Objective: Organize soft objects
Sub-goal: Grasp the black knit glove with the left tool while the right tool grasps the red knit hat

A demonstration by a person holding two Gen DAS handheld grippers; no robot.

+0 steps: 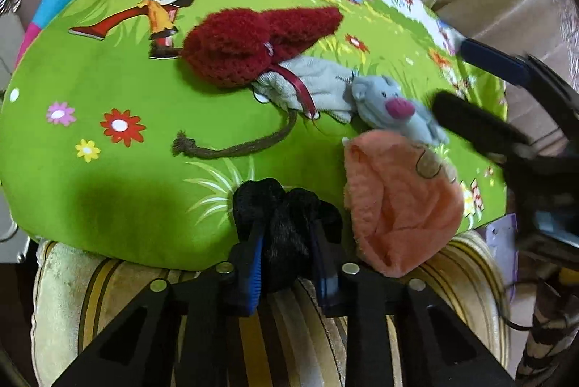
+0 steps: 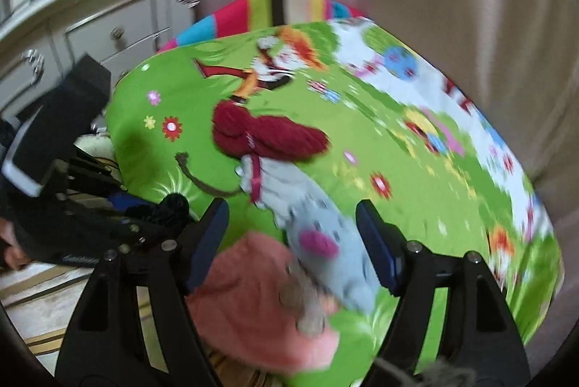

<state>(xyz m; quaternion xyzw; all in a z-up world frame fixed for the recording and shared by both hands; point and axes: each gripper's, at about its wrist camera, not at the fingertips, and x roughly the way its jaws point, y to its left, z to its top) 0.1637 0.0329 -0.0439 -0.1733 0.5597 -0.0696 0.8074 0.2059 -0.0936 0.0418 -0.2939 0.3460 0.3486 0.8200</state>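
Softness everywhere on the green cartoon cushion (image 1: 108,188): nothing stiff, nothing heavy, nothing breakable by the look of it.

Pinched in the left tongs (image 1: 286,235), pads pressed together on it: a black fuzzy piece (image 1: 275,202), bunched up at the near edge of the cushion, over the striped cushion (image 1: 90,296) beneath. Judged light and limp, likely to droop on both sides of the pinch. Best held through the thick of the bunch, as now, not by a stray fold.

Spread wide, gripping nothing: the right tongs (image 2: 291,206), hanging over the grey plush toy (image 1: 391,105) with the pink nose. Toy between the two fingers in the right wrist view, no pad visibly pressing on it; heavy blur there, so contact hard to rule out fully.

Just beside the toy, touching or overlapping it: a peach fluffy hat (image 1: 398,206), half off the near edge of the cushion. Loose pile, probably slippery under smooth pads; safer to take by a doubled fold near the rim than by the fluff alone.

Further back, mid-cushion: a dark red knit piece (image 1: 246,43) lying partly over a pale grey glove (image 1: 315,86) with a red ribbon across it. Also a brown cord (image 1: 235,148) trailing out from under that pile.

For the plush toy: close across the body, below the head, where the stuffing gives something to squeeze. Expect some compression before a firm hold. Risk worth noting: snagging the hat or the glove along with it, given how closely all three lie.
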